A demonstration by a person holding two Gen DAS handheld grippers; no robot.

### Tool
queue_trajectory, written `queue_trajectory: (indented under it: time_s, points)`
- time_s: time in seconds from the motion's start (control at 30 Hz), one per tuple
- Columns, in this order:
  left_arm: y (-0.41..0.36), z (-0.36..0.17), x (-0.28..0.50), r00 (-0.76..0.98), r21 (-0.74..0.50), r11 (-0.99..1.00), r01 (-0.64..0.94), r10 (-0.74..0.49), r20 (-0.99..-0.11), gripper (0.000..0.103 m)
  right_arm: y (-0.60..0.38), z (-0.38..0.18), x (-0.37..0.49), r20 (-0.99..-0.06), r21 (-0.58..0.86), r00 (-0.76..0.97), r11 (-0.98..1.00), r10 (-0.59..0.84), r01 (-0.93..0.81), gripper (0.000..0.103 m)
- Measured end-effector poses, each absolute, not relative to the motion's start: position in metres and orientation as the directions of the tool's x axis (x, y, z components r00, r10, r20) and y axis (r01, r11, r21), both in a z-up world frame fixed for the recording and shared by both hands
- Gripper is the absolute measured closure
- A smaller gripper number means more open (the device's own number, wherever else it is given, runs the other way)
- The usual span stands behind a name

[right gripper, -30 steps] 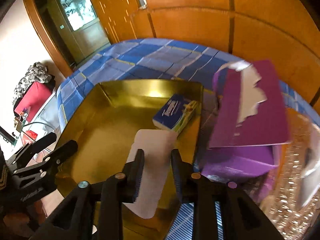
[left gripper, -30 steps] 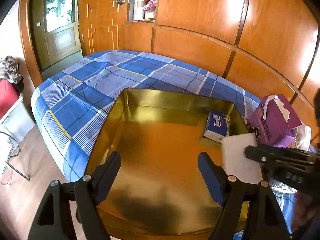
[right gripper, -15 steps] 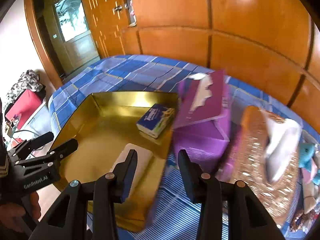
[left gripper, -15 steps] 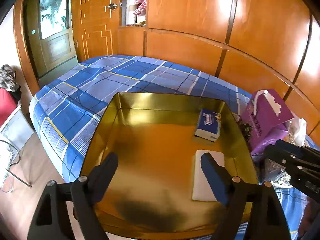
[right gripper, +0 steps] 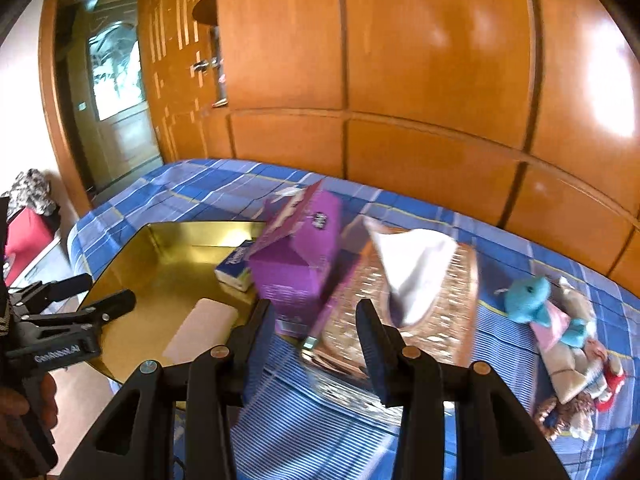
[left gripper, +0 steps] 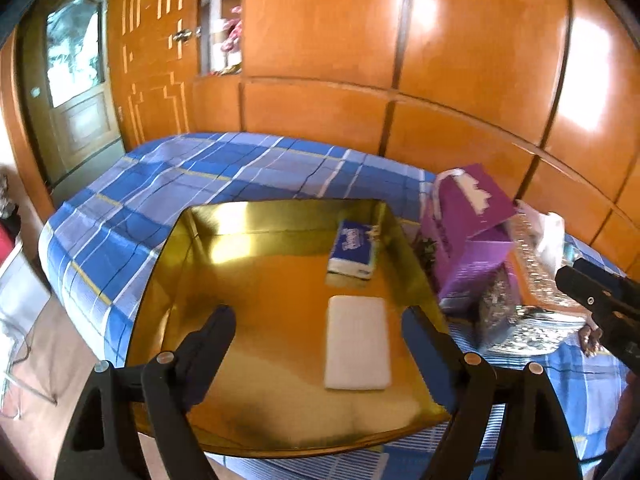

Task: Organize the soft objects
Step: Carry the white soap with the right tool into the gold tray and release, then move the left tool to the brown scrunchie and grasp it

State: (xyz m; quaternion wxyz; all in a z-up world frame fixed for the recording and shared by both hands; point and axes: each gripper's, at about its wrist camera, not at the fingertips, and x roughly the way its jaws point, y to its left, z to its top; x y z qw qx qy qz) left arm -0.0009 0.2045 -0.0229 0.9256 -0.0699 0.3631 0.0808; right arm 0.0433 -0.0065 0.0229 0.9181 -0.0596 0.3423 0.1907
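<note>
One gold tray [left gripper: 208,220] on the bed holds two packs: a white pack [left gripper: 357,347] and a blue pack [left gripper: 353,249]. Right of it stand two tissue boxes, purple [right gripper: 298,256] and glittery [right gripper: 436,304], then several toys [right gripper: 560,320]. Left gripper [left gripper: 316,336] gapes wide, empty; right gripper [right gripper: 316,326] narrower, empty.

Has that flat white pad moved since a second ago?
Yes. The flat white pad was held between the right gripper's fingers over the gold tray's right edge; now it lies flat inside, near the blue tissue pack.
</note>
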Motion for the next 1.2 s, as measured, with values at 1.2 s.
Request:
queue_trajectory:
  time_s: [1.2]
  points:
    - [-0.118,-0.029,0.042,0.439,-0.086,0.764,0.639,-0.454,-0.775,0.042,-0.316,-0.083,-0.059,-0.837,0.036,0.518,0.928,-0.175,0.372,0.061]
